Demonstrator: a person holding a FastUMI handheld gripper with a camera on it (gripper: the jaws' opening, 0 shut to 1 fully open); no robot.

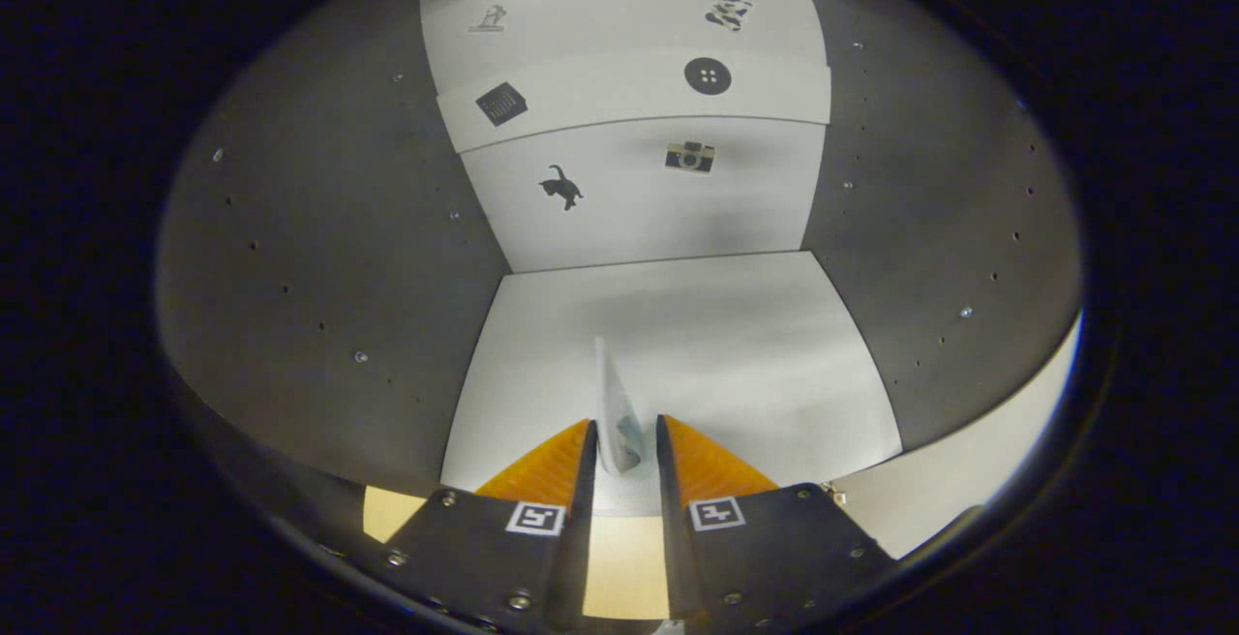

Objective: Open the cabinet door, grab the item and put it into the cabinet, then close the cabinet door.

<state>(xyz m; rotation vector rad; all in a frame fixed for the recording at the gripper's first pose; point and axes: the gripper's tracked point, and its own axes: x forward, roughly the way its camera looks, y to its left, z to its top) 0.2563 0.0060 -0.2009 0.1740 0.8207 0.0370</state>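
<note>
The tongs (624, 441) pinch a thin, flat white packet (616, 417) edge-on between ribbed pads, held inside the cabinet (319, 257) over its smooth white floor; small stickers dot the back panel at 12 o'clock.

The cabinet floor (736, 345) is a plain white panel, bounded by grey side walls (339, 257) (dotted with small holes and screws) and a white back wall (649, 219). A thin white packet (616, 412) stands on edge near its front, between the fingers of the gripper (624, 446), which sit close on either side.
</note>
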